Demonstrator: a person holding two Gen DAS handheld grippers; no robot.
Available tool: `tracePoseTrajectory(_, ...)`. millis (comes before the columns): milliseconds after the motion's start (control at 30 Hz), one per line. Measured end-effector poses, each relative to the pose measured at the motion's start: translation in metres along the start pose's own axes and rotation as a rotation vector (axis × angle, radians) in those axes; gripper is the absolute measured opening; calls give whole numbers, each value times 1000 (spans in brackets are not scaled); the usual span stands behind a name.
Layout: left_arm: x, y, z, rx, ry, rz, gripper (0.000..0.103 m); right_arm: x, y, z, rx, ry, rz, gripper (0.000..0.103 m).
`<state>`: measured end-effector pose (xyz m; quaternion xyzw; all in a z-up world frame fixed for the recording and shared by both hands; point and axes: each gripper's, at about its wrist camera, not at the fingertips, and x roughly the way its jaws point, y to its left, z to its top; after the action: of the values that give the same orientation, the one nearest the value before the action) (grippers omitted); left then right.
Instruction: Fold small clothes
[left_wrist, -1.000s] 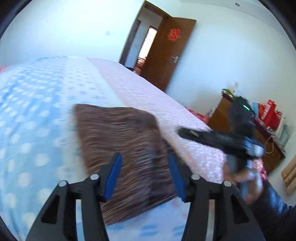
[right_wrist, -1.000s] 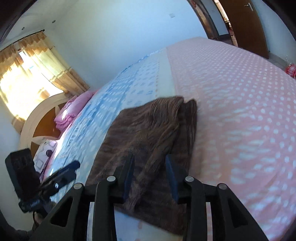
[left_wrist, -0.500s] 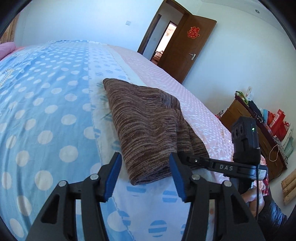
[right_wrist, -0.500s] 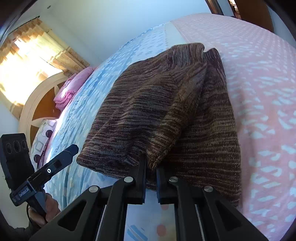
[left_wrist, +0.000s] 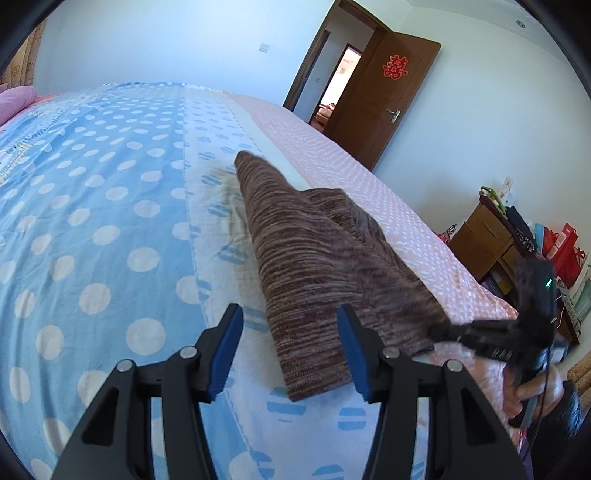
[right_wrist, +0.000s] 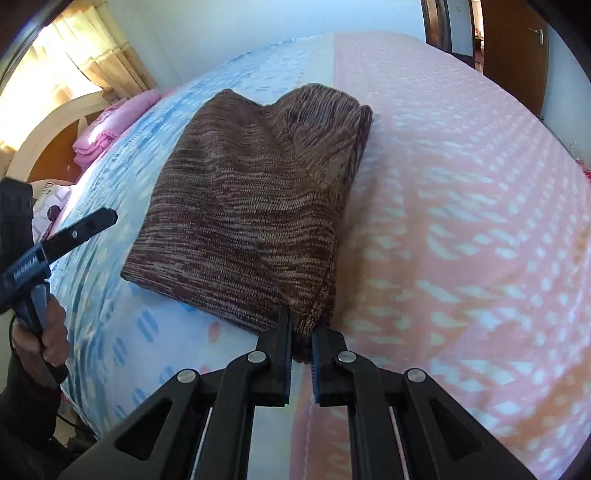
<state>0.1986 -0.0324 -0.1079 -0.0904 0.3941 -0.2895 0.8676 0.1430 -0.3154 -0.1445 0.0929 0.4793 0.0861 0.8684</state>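
Brown striped knit garment (right_wrist: 251, 206) lies folded on the bed (right_wrist: 461, 221) where blue sheet meets pink, its near corner pinched between the fingers of my right gripper (right_wrist: 301, 354), while my left gripper (left_wrist: 290, 350) hovers with fingers spread, gripping nothing.

The right gripper (right_wrist: 300, 341) was open a second ago — now its jaws have closed tight on the near corner of the brown knit top (right_wrist: 255, 206). That corner has come up off the bed (right_wrist: 461, 229), so the top looks bunched and tilted — before, it lay flat.
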Motion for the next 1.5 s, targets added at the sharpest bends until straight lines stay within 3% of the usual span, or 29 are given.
tracePoseTrajectory(100, 7, 2, 3, 6, 22, 15, 55, -11, -5, 8, 28, 3, 30, 15)
tracePoseTrajectory(200, 7, 4, 16, 24, 11, 28, 55, -43, -12, 25, 23, -116, -45, 37)
tracePoseTrajectory(267, 6, 4, 31, 32, -16, 30, 55, -59, -13, 43, -9, -221, -126, 41)
tracePoseTrajectory(333, 9, 3, 50, 30, -49, 45, 60, -56, -10, 68, -24, -259, -134, 41)
tracePoseTrajectory(367, 14, 2, 63, 27, -69, 65, 68, -50, -9, 80, -22, -265, -135, 38)
tracePoseTrajectory(400, 18, 1, 70, 22, -85, 91, 78, -41, -7, 92, -27, -272, -126, 17)
tracePoseTrajectory(467, 32, -2, 86, 22, -117, 152, 79, -16, 2, 111, -61, -252, -99, 1)
tracePoseTrajectory(667, 87, -2, 102, 4, -120, 336, 79, 75, 8, 142, -163, -166, -188, 0)
tracePoseTrajectory(733, 115, 13, 98, -10, -65, 436, 84, 85, -11, 146, -149, -215, -241, 0)
tracePoseTrajectory(767, 128, 24, 93, -21, -18, 477, 89, 89, -23, 149, -125, -197, -293, 0)
tracePoseTrajectory(800, 136, 37, 87, -54, 12, 479, 103, 92, -36, 153, -77, -192, -269, 0)
tracePoseTrajectory(867, 127, 63, 89, -185, 10, 403, 103, 89, -57, 158, 21, -203, -156, 0)
tracePoseTrajectory(900, 127, 66, 89, -188, 13, 396, 103, 88, -60, 158, 30, -203, -141, 0)
tracePoseTrajectory(1000, 125, 58, 88, -132, 3, 436, 103, 78, -59, 156, 31, -207, -145, 0)
tracePoseTrajectory(1100, 118, 70, 85, -176, -6, 370, 103, 42, -58, 141, 114, -301, -139, 0)
tracePoseTrajectory(1167, 106, 74, 83, -197, -20, 316, 103, 16, -41, 121, 59, -327, -140, 0)
tracePoseTrajectory(1333, 69, 33, 71, -93, -65, 318, 103, -1, -2, 74, -43, -274, -62, 0)
tracePoseTrajectory(1433, 61, 3, 55, -9, -60, 306, 103, 24, -1, 56, -30, -211, -116, 0)
tracePoseTrajectory(1500, 74, -8, 42, 55, -22, 363, 103, 27, -10, 48, -3, -273, -99, 0)
